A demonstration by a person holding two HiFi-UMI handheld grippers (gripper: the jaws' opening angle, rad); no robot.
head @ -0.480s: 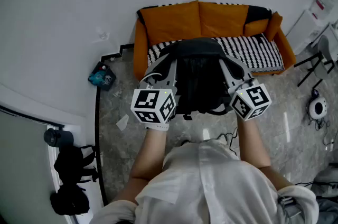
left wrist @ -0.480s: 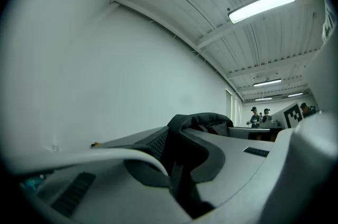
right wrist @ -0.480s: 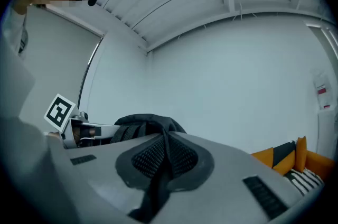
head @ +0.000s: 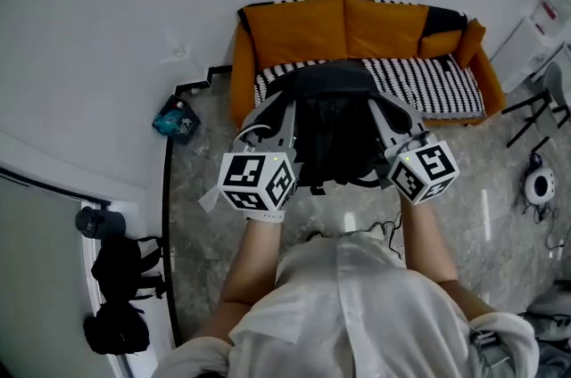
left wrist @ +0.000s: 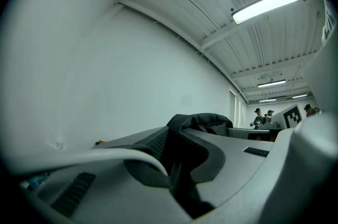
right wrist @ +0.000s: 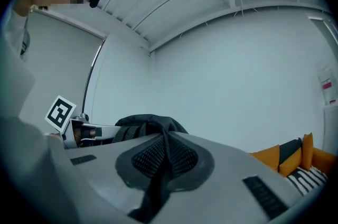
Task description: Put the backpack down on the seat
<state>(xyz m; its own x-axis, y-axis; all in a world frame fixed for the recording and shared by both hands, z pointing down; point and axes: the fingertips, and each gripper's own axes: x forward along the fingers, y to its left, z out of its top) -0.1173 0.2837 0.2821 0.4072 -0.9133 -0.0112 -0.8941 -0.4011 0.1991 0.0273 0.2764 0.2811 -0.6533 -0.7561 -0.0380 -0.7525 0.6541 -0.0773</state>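
A black backpack (head: 335, 131) hangs in the air between my two grippers, in front of an orange sofa (head: 303, 33). The sofa's seat (head: 419, 82) is covered by a black-and-white striped blanket. My left gripper (head: 281, 104) is shut on a black strap (left wrist: 177, 186) at the backpack's left side. The right gripper (head: 385, 107) is shut on another black strap (right wrist: 158, 175) at its right side. In the gripper views the backpack's top (left wrist: 200, 122) (right wrist: 148, 125) rises just past the closed jaws. The backpack's lower part covers the middle of the seat's front edge.
A teal object (head: 174, 122) and a scrap of paper (head: 210, 198) lie on the stone floor left of the sofa. Black bags (head: 120, 278) hang by the left wall. A white round device (head: 538, 183) and black stand legs (head: 535, 109) are at the right.
The sofa sits slightly higher and further right in the head view. Both grippers still hold the backpack in much the same pose.
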